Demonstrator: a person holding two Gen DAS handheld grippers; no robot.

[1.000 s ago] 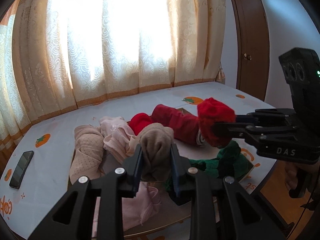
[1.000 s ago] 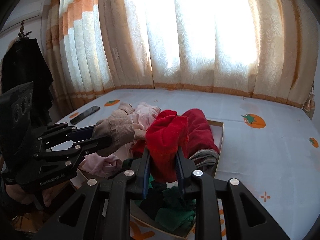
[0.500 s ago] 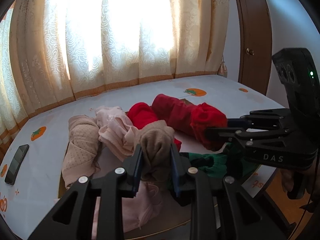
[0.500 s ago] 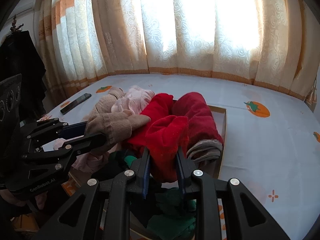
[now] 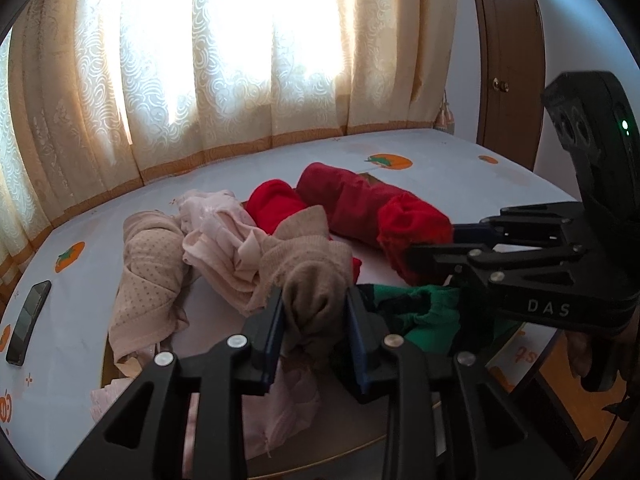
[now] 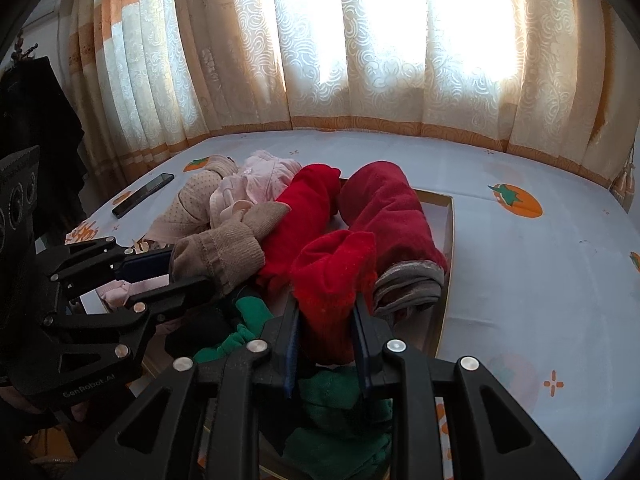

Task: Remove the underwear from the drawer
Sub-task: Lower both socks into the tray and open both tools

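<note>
A shallow drawer tray lies on the cloth-covered table, piled with rolled underwear. My left gripper has a tan knitted piece between its pads; its jaws are opening, and the cloth still fills the gap and touches both pads. The right gripper is shut on a bright red piece that rests against the pile. In the right wrist view the left gripper comes in from the left with the tan piece. The left wrist view shows the right gripper coming in from the right with the red piece.
In the tray lie a dark red roll, a bright red roll, pink pieces, a dotted beige piece and green cloth. A phone lies at the table's left. Curtains hang behind, with a brown door at the right.
Both grippers have sunk toward the pile with their pieces still in them. The tan piece now looks a little looser between the left pads.
</note>
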